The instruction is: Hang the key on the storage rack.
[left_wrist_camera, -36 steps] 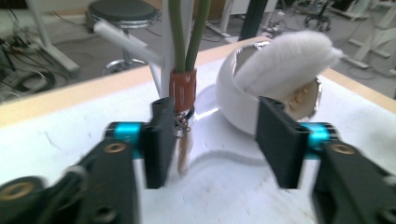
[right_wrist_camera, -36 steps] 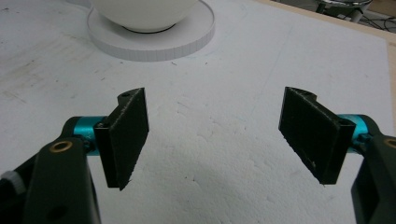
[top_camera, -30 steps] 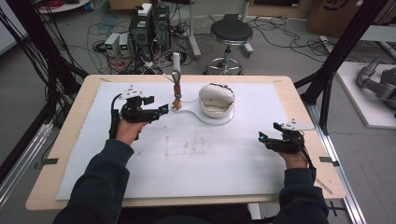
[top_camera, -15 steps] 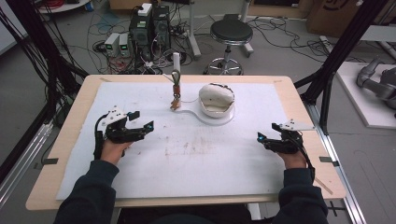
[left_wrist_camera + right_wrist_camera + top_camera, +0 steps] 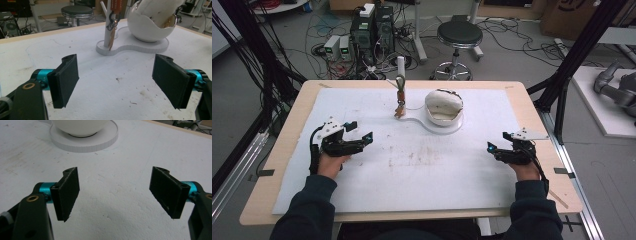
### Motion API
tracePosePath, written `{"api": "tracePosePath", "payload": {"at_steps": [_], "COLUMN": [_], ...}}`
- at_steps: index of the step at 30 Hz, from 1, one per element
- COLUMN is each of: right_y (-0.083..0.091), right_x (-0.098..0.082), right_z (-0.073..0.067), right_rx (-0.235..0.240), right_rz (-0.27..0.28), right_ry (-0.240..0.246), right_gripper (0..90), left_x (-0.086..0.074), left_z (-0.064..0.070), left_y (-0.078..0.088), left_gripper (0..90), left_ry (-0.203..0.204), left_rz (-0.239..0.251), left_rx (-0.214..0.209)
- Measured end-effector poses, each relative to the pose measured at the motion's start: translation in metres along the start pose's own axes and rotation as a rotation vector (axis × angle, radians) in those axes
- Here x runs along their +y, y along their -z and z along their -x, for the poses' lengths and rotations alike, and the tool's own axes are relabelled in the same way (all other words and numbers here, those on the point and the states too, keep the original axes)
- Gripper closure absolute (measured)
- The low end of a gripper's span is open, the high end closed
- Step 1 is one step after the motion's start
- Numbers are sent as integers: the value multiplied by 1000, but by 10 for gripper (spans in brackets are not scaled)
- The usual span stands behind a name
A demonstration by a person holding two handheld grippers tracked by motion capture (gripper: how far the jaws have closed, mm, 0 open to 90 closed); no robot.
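A white stand (image 5: 432,126) at the back middle of the table carries an upright post (image 5: 400,75) and an egg-shaped white bowl (image 5: 443,106). A key ring with a brown tag (image 5: 399,107) hangs on the post. In the left gripper view the tag (image 5: 113,30) dangles beside the post (image 5: 108,32), and the bowl (image 5: 150,30) holds something brownish. My left gripper (image 5: 362,131) is open at the table's left, well short of the stand, with nothing between its jaws (image 5: 117,82). My right gripper (image 5: 497,142) is open and empty at the right (image 5: 115,192), and faces the stand's base (image 5: 87,142).
A white mat (image 5: 412,165) with faint brown stains covers the wooden table (image 5: 532,115). Black frame poles (image 5: 562,75) stand at the table's sides. A stool (image 5: 459,35), electronics and cables lie on the floor beyond the far edge.
My left gripper has pulled back from beside the post to the left and toward the near side, open and empty. The right gripper has barely moved.
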State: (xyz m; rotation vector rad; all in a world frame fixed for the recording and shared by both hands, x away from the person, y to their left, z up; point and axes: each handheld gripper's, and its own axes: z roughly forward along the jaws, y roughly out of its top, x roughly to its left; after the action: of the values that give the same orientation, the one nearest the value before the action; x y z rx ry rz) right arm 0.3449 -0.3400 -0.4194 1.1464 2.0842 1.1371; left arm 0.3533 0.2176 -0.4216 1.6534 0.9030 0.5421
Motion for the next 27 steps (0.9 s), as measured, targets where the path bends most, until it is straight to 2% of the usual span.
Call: {"api": "tracePosePath", "payload": {"at_steps": [6,27], "right_y": [0,0], "right_x": [2,1], "right_z": [-2,-1], "right_rx": [-1,2], "right_rz": [5,5], "right_ry": [-1,-2], "right_gripper": [245,244], "left_x": [-2,-4], "left_z": [-2,-3], "left_y": [3,2], "left_gripper": [211,212], "left_ry": [17,29], "left_rz": [1,-10], "left_rx": [5,15]}}
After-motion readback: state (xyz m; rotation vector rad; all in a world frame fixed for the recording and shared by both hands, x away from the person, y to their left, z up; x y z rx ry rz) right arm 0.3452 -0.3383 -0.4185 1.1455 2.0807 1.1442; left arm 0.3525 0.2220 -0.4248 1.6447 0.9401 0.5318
